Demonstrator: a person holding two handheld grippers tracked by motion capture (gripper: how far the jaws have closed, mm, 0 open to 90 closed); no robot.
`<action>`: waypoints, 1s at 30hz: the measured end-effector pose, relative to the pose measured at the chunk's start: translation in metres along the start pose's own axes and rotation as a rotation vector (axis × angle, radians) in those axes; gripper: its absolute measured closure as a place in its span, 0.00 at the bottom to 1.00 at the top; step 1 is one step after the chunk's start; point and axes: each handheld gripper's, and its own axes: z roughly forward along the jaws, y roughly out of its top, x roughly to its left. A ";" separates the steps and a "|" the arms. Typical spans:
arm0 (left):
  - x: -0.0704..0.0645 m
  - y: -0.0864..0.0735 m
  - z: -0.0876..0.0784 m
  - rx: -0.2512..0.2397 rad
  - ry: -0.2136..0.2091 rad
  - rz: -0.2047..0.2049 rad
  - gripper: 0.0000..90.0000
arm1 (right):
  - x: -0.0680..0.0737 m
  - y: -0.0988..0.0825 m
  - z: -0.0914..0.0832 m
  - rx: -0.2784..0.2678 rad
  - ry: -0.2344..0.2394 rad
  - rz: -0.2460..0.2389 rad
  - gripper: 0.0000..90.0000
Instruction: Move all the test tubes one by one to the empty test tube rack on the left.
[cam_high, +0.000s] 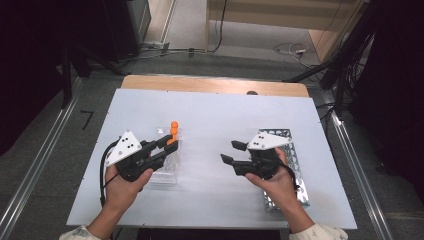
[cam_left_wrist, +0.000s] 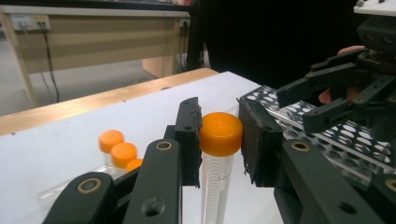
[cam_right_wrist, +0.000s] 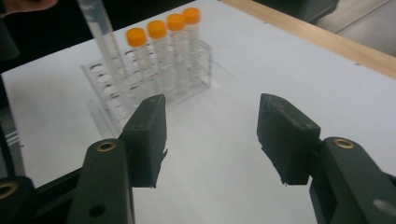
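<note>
black grippers (cam_high: 167, 147), pale patterned sleeves (cam_high: 75, 233)

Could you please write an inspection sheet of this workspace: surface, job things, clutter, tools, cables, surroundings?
Surface: white table top with a wooden edge at the far side.
Job's things: clear rack holding three orange-capped tubes; one more capped tube held above the table; perforated metal rack under the right hand.
Clutter: nothing seen.
Tools: left tool shut on the capped tube at its orange cap; right tool open, nothing between its pads.
Cables: black cable trailing from the left tool; loose cables on the floor beyond the table.
Surroundings: grey floor, metal rails at both sides, dark stands.
</note>
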 end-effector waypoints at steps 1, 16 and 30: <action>0.001 0.000 -0.001 -0.003 0.004 -0.001 0.79 | -0.003 -0.001 -0.004 -0.004 -0.009 0.010 0.46; 0.008 -0.010 -0.002 0.032 0.075 0.047 0.79 | -0.034 -0.019 -0.040 -0.041 -0.114 0.088 0.41; 0.006 -0.033 0.014 0.109 0.094 0.074 0.78 | -0.040 -0.027 -0.051 -0.046 -0.139 0.103 0.41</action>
